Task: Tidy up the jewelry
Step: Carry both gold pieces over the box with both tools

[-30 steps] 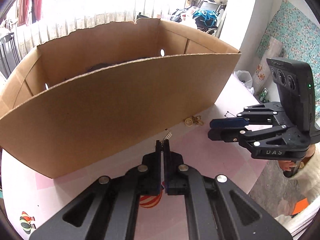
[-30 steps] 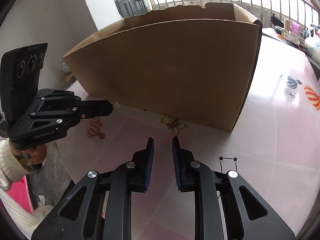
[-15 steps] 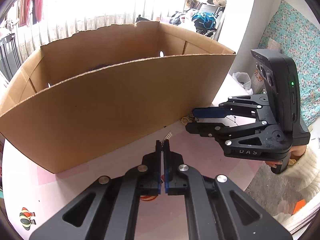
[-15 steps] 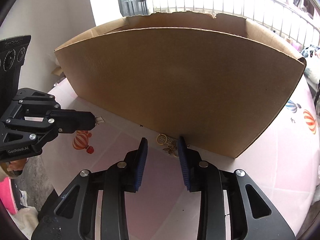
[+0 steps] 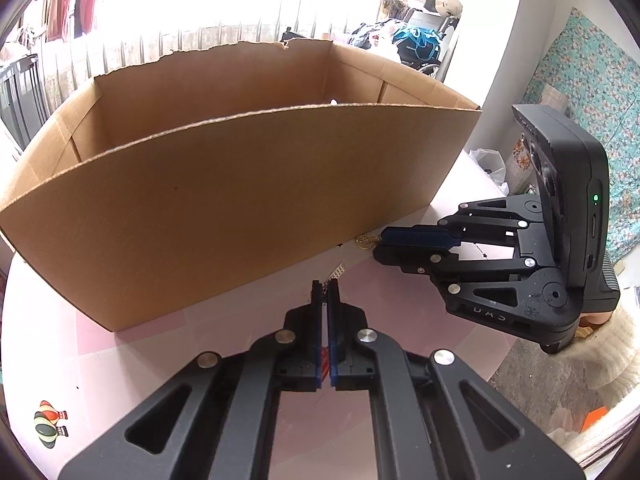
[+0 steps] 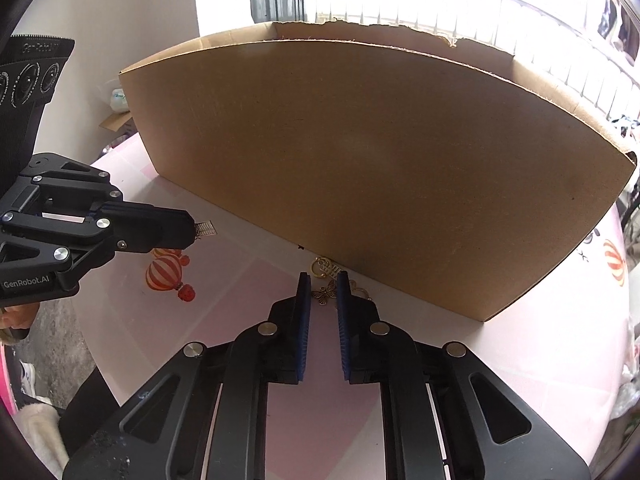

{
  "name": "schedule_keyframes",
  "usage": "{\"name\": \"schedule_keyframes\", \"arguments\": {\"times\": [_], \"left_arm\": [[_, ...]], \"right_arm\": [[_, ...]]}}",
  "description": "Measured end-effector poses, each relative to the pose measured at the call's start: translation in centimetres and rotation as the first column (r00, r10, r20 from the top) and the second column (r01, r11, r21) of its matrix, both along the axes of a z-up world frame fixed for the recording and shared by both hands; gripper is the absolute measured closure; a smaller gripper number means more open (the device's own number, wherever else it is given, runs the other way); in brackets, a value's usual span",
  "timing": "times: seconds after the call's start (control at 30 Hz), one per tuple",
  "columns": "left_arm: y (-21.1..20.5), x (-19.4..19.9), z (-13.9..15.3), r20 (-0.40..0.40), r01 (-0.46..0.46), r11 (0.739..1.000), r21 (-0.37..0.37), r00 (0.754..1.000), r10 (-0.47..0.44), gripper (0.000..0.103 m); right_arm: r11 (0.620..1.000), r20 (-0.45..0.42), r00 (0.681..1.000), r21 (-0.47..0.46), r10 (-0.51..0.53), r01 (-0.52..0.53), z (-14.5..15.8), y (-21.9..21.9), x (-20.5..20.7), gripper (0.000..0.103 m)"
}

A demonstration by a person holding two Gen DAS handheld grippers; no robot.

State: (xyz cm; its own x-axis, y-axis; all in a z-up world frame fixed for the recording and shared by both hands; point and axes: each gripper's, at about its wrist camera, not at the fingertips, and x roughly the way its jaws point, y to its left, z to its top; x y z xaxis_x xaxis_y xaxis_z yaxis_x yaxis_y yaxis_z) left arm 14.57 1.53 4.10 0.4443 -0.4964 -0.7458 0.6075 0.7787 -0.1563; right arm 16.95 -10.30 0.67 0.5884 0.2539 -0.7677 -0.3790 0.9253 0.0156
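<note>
Cardboard fills the left wrist view: the open box (image 5: 240, 184) stands on the pink desk (image 5: 80, 360), its near wall just ahead of the left claw (image 5: 326, 286), which is clamped on a small silver piece (image 5: 337, 271). Bare desk lies to its left.

In the right wrist view, the right claw (image 6: 323, 280) is closing around gold jewelry (image 6: 326, 292) lying at the box's bottom edge; the pads are not touching it.
</note>
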Motion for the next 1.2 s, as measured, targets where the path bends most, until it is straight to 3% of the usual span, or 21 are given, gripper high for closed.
{"name": "schedule_keyframes", "arguments": {"times": [0.37, 0.53, 0.67, 0.73, 0.83, 0.93, 1.0, 1.1, 1.2], "left_arm": [[0.2, -0.3, 1.4, 0.005, 0.0, 0.999, -0.04, 1.0, 0.0, 0.101], [0.3, -1.0, 4.7, 0.024, 0.039, 0.993, -0.112, 0.999, -0.036, 0.101], [0.3, 0.9, 8.0, 0.006, 0.054, 0.985, -0.167, 0.999, -0.054, 0.101], [-0.4, 2.9, 9.2, -0.003, 0.08, 0.985, -0.152, 0.997, -0.082, 0.101], [-2.7, 6.9, 10.0, -0.021, 0.107, 0.992, -0.065, 0.994, -0.108, 0.101], [-5.3, 12.0, 8.5, -0.16, 0.124, 0.992, 0.027, 0.98, -0.118, 0.101], [-7.3, 15.3, 6.5, -0.287, 0.142, 0.985, 0.094, 0.951, -0.11, 0.101], [-9.4, 19.0, 3.7, -0.4, 0.139, 0.977, 0.16, 0.914, -0.064, 0.101], [-10.7, 21.5, 1.4, -0.482, 0.136, 0.975, 0.176, 0.876, -0.036, 0.101]], "right_arm": [[0.998, 0.007, 1.0, 0.056, -0.016, 0.016, 1.3, 0.0, 0.9, 0.093], [0.987, 0.098, 0.994, 0.161, -0.04, 0.024, 6.1, -2.5, -0.6, 0.093], [0.986, 0.207, 0.977, 0.168, -0.053, 0.018, 10.4, -3.5, -0.2, 0.093], [0.986, 0.233, 0.971, 0.163, -0.058, 0.02, 11.6, -3.6, 1.5, 0.093], [0.99, 0.202, 0.977, 0.14, -0.06, 0.032, 11.8, -3.7, 5.3, 0.093], [0.994, 0.121, 0.992, 0.107, -0.026, 0.013, 11.5, -2.4, 8.6, 0.093], [0.999, 0.082, 0.997, 0.049, -0.01, 0.006, 10.9, -1.6, 10.5, 0.093], [1.0, 0.028, 0.999, 0.006, -0.028, 0.027, 10.0, -2.5, 12.4, 0.092], [0.999, -0.012, 0.999, 0.009, -0.038, 0.038, 8.8, -2.8, 13.5, 0.092]]}}
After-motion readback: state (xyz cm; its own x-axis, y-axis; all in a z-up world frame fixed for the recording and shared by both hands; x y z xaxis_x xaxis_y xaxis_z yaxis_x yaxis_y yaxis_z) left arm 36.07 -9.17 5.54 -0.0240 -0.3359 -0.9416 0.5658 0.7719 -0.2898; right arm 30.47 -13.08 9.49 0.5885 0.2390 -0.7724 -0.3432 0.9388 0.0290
